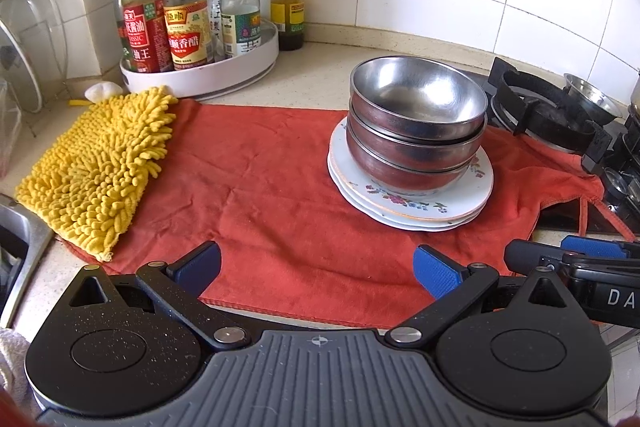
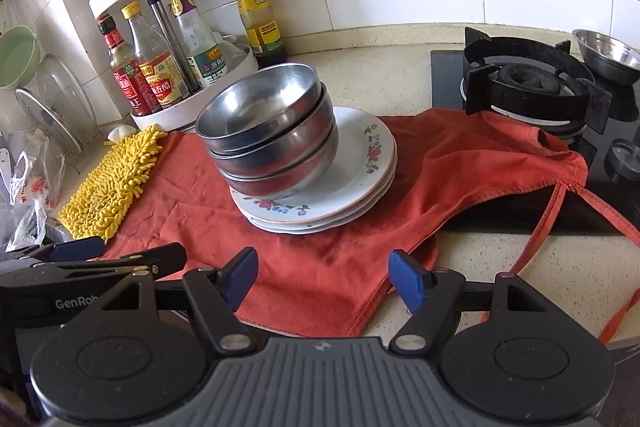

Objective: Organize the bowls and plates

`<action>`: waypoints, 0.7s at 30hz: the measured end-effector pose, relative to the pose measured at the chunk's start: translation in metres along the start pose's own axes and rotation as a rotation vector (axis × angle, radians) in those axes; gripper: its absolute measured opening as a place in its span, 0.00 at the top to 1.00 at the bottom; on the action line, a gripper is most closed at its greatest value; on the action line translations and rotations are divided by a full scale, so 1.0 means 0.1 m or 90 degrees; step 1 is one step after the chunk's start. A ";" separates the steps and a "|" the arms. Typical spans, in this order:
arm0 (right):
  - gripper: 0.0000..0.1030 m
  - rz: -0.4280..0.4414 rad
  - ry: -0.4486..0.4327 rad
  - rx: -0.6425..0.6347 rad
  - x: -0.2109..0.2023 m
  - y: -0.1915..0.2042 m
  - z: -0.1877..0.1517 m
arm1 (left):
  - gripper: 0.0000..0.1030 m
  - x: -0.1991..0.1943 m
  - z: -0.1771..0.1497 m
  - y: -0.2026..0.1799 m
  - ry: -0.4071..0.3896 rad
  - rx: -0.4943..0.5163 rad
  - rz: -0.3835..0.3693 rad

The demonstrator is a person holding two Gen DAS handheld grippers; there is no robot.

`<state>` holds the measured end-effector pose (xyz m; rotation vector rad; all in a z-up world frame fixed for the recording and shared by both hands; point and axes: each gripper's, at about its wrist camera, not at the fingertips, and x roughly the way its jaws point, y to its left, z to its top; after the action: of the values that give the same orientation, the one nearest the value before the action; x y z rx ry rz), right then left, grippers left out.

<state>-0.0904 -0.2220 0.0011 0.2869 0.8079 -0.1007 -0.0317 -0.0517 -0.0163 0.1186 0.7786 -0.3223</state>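
Tiled kitchen corner, speckled surface [image 2: 400, 67] under a red cloth [image 1: 260, 179]. From left: yellow chenille mitt [image 1: 96, 163] on the cloth's left end, white turntable of sauce bottles [image 1: 200, 75] behind, then the bowls [image 1: 416, 123], three steel ones nested, leaning a little, seated on the plates [image 1: 412, 203], a floral-rimmed stack of about three, on the cloth's right half; gas burner [image 2: 528, 83] furthest right. Already gathered into one pile, which fits either a finished stacking or a pile waiting to be sorted apart. Left tongs [image 1: 316, 267] spread wide and empty, low at the near edge; right tongs [image 2: 322, 277] likewise spread and empty, close alongside. For any lift: grip a bowl rim squarely, steady the plates, mind slick steel sliding on glazed china.
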 end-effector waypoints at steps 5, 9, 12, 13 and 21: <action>0.32 -0.001 -0.001 0.001 0.00 0.00 -0.01 | 0.00 0.00 -0.01 -0.01 0.003 0.002 0.004; 0.31 -0.004 0.000 0.000 -0.01 0.02 -0.02 | 0.00 -0.01 -0.01 0.00 0.001 0.005 0.008; 0.31 -0.003 0.001 0.000 0.00 0.01 -0.02 | 0.00 -0.03 -0.02 0.02 -0.002 0.002 0.006; 0.31 -0.003 0.001 -0.001 0.00 0.02 -0.02 | 0.00 -0.03 -0.02 0.03 -0.003 0.003 0.004; 0.31 0.001 -0.002 -0.006 -0.01 0.07 -0.01 | 0.00 -0.08 -0.02 0.01 -0.011 0.005 0.006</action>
<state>-0.0901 -0.2149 0.0024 0.2778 0.8051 -0.0959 -0.0381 -0.0479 -0.0124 0.1270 0.7592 -0.3165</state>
